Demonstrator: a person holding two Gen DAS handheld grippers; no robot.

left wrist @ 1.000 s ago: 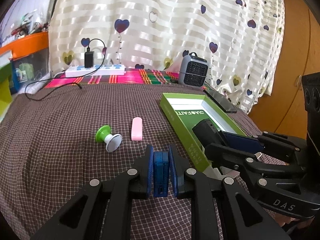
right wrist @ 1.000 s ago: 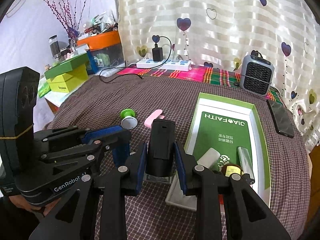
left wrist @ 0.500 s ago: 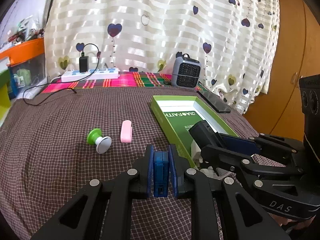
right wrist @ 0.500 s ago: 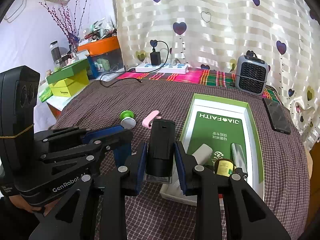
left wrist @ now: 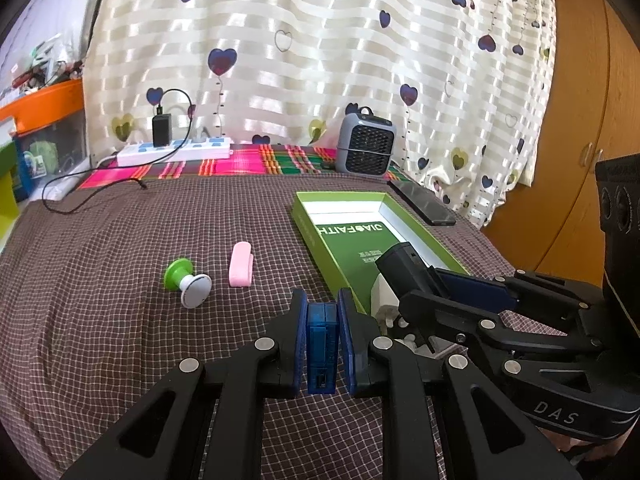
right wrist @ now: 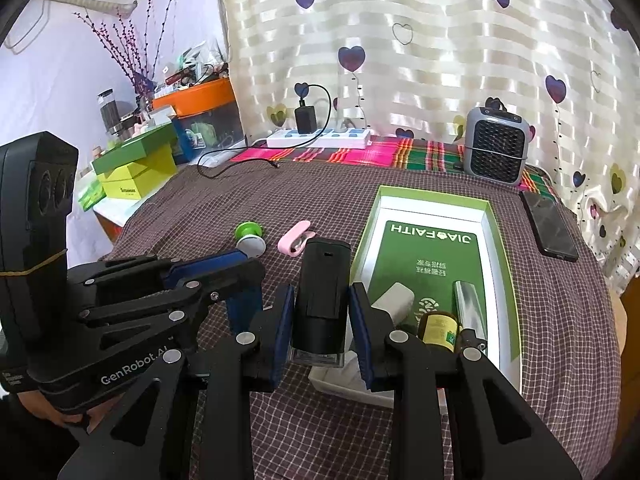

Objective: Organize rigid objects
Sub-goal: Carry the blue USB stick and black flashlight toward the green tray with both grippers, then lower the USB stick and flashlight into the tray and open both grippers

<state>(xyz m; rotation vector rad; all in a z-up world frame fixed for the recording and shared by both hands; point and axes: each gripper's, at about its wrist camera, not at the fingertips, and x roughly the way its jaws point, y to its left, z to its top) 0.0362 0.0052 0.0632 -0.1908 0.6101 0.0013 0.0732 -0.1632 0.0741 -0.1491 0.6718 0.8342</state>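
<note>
- Bed (right wrist: 248, 196): we see a checked cover carrying everything. It is soft, so anything set down upright may, we judge, topple or roll toward the near edge.
- Green box (right wrist: 498, 240): it lies open toward the bed's right edge and already holds a white block (right wrist: 394, 298), a silver tube (right wrist: 468, 306) and a small jar (right wrist: 438, 326) at its near end. We judge this crowding the main risk: a new piece lowered there could knock the jar or land on the wall.
- Right gripper (right wrist: 322, 326): its jaws are clamped on a black cylinder (right wrist: 324, 284), held upright just left of the box's near left corner. A white tray (right wrist: 340, 380) sits under it and may catch the cylinder's base.
- Left gripper (left wrist: 322, 340): its jaws are clamped on a small blue case (left wrist: 322, 340), above the cover just left of the box. The two grippers hang close side by side; we judge a collision likely if both swing to the box at once.
- Phone (right wrist: 550, 230): beside the box's right wall, near the bed's right edge; an overshoot could nudge it off.
- Fan (right wrist: 496, 146) and power strip (right wrist: 320, 138): along the far edge, well apart from the work.
- Pink clip (left wrist: 241, 264) and green knob (left wrist: 186, 282): loose mid-bed, left of the box, not yet stowed; nothing blocks them.
</note>
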